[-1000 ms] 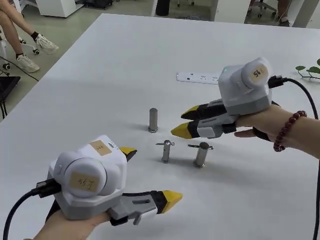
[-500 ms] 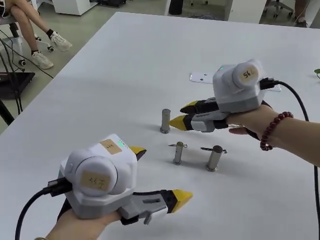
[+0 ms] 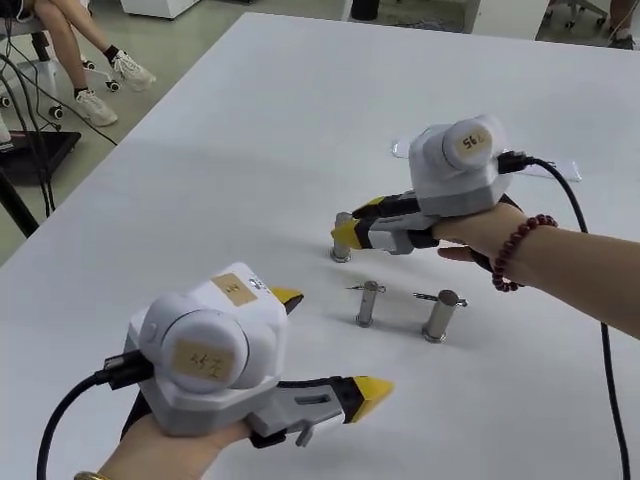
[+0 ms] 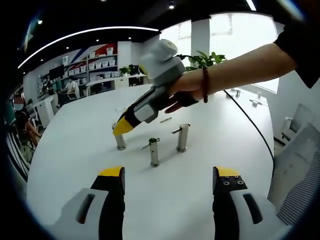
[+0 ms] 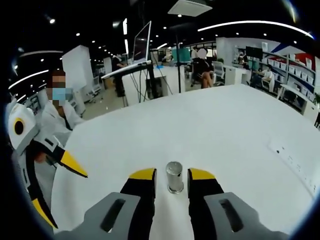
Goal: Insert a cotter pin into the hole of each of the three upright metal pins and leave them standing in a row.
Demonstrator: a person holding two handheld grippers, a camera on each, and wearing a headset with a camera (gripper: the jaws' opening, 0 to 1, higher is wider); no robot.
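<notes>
Your right gripper (image 5: 172, 173) straddles the bare pin (image 5: 174, 183), jaws apart either side; your left gripper (image 4: 169, 173) gapes wide.

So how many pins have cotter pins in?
2: the middle metal pin and, in head view, the rightmost metal pin. The third pin, between the right gripper jaws, shows none.

The table (image 3: 250, 130) is smooth, matt white. The 10 o'clock pin (image 5: 174, 177), middle pin (image 3: 367, 302) and 3 o'clock pin (image 3: 438, 315) are satin grey metal; the cotter pins (image 3: 425, 297) are thin bright wire. The left gripper (image 3: 330, 342) and right gripper (image 3: 352, 222) have lightly glossy white plastic shells, tan paper-like labels (image 3: 233, 289) and matt dark-grey, yellow-tipped jaws. The bracelet (image 3: 515, 250) is of glossy dark-red beads.
</notes>
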